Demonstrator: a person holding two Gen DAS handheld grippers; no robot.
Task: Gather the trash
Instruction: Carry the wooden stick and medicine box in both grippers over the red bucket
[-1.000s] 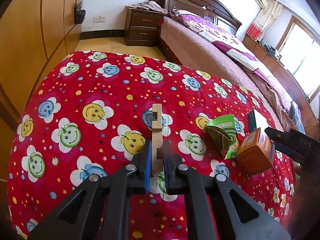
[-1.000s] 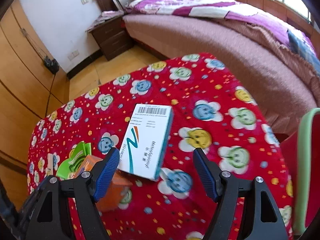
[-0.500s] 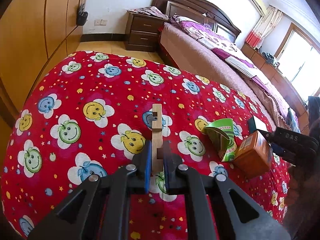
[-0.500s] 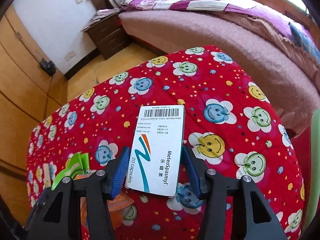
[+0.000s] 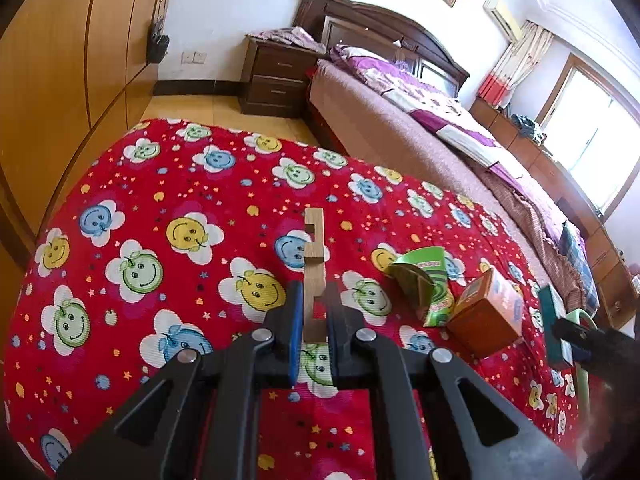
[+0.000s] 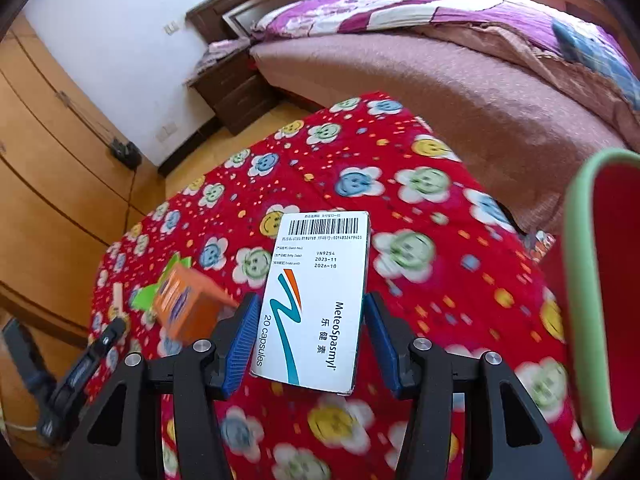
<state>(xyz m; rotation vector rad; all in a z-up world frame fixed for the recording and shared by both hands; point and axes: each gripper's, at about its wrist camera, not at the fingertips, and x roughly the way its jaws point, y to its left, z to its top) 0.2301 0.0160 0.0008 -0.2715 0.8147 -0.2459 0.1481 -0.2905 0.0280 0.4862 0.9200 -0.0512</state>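
Left tool [image 5: 313,330]: clamped on notched wooden piece [image 5: 313,264]. Right tool [image 6: 306,344]: capsule box [image 6: 320,300] gripped, held above worktop [image 6: 440,288] near bin rim [image 6: 576,280].

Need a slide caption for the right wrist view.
Right gripper shut on white capsule box above the red smiley cloth.

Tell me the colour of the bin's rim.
Light green rim, red inside; clearest in the right wrist view.

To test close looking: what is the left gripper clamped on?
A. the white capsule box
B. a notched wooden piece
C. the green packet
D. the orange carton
B: the left gripper has its jaws shut on the notched wooden piece, which sticks up above the red cloth.
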